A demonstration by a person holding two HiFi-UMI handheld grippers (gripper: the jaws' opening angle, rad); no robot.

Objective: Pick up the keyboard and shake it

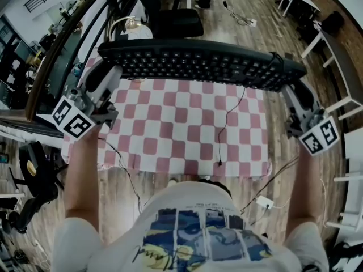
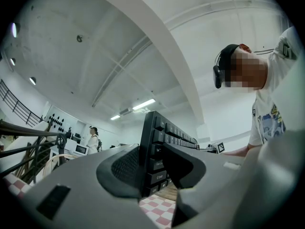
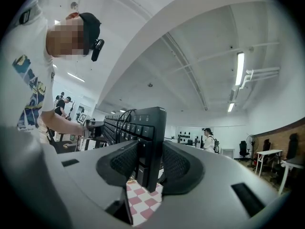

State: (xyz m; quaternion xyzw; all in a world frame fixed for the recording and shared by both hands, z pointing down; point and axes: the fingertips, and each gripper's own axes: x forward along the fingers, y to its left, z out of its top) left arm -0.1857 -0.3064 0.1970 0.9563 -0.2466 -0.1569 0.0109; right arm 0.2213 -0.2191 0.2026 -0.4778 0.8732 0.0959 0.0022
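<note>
A long black keyboard hangs in the air above the checkered table, held at both ends. My left gripper is shut on its left end; in the left gripper view the keyboard stands on edge between the two dark pads. My right gripper is shut on the right end, and the right gripper view shows the keyboard clamped between its pads. The keyboard's black cable dangles from it down to the table.
The red-and-white checkered tablecloth covers the table below the keyboard. A black office chair stands beyond the table, a railing runs along the left, white tables stand at the right. A person stands far off in the room.
</note>
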